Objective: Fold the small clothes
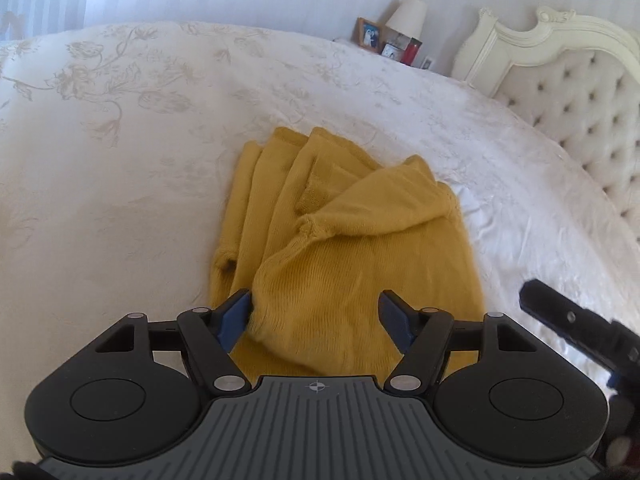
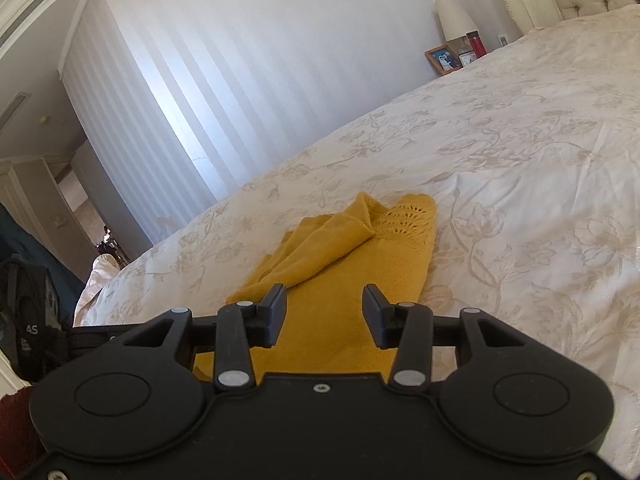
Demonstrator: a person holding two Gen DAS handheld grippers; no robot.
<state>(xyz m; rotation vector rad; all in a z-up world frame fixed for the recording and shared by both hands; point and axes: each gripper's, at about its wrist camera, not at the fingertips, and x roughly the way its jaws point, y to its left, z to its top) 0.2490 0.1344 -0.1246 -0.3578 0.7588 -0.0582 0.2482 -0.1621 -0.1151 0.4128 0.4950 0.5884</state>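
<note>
A small mustard-yellow knit garment [image 1: 340,248] lies rumpled and partly folded on the white floral bedspread [image 1: 120,140]. My left gripper [image 1: 316,312] is open, its blue pads either side of the garment's near part; the left pad [image 1: 234,316] touches a raised fold. In the right wrist view the same garment [image 2: 340,264] lies under and ahead of my right gripper [image 2: 324,312], which is open and holds nothing. The right gripper's black body also shows at the right edge of the left wrist view [image 1: 576,320].
A tufted cream headboard [image 1: 568,92] stands at the right. A bedside table behind the bed holds a lamp [image 1: 408,20], photo frames [image 1: 370,34] and a red bottle [image 1: 412,51]. Curtains [image 2: 180,100] and a doorway [image 2: 88,216] lie left, with dark bags [image 2: 28,312].
</note>
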